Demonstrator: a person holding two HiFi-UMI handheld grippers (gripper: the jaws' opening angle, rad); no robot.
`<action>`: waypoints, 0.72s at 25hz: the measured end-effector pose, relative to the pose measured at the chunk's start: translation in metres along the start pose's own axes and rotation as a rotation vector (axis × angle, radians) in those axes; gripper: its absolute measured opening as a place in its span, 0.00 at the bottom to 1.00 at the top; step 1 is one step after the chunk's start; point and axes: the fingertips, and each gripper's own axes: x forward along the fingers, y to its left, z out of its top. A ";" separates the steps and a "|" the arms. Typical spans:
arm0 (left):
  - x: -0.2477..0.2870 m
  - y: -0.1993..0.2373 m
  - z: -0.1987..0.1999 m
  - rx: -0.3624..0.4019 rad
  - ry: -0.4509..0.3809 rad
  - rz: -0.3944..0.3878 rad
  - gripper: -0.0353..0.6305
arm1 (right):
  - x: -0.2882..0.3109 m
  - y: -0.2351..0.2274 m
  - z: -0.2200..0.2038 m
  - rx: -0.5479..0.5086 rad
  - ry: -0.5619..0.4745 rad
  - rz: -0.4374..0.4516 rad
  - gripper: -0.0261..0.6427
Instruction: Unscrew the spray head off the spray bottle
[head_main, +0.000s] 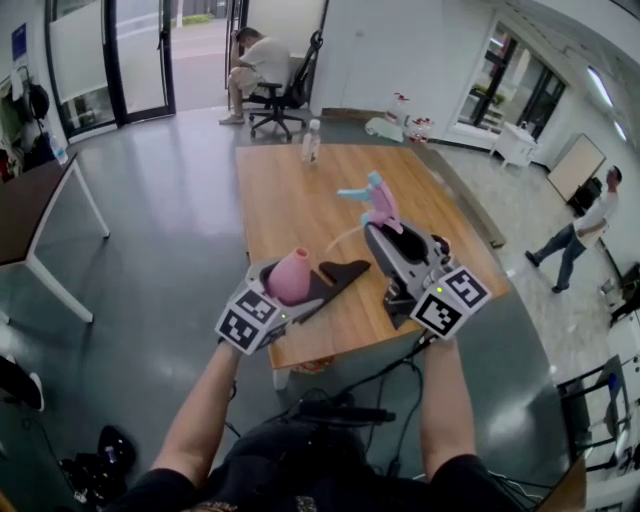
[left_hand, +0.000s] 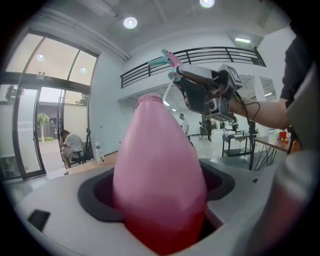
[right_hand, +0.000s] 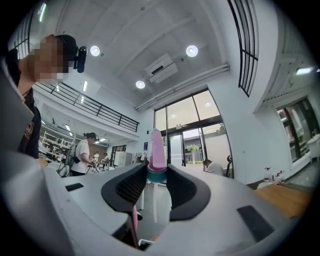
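My left gripper is shut on the pink bottle, which stands upright deep between its jaws above the table's near edge. In the left gripper view the pink bottle fills the space between the dark pads. My right gripper is held higher and to the right, shut on the pink and teal spray head. The head is off the bottle's neck. Its thin white dip tube curves down toward the bottle's mouth. In the right gripper view the pads clamp the spray head by its teal collar.
A wooden table lies below both grippers, with a clear plastic bottle at its far end. A person sits on an office chair behind it. A white-legged table stands at the left. Cables trail on the floor near me.
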 end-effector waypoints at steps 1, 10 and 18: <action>0.000 0.000 0.005 0.003 -0.011 0.008 0.71 | -0.001 -0.001 -0.003 -0.007 0.001 -0.011 0.24; -0.003 0.001 0.041 -0.001 -0.090 0.073 0.71 | -0.010 -0.018 -0.033 -0.077 0.064 -0.197 0.23; -0.003 -0.005 0.047 0.024 -0.096 0.091 0.71 | -0.017 -0.017 -0.060 -0.044 0.093 -0.250 0.23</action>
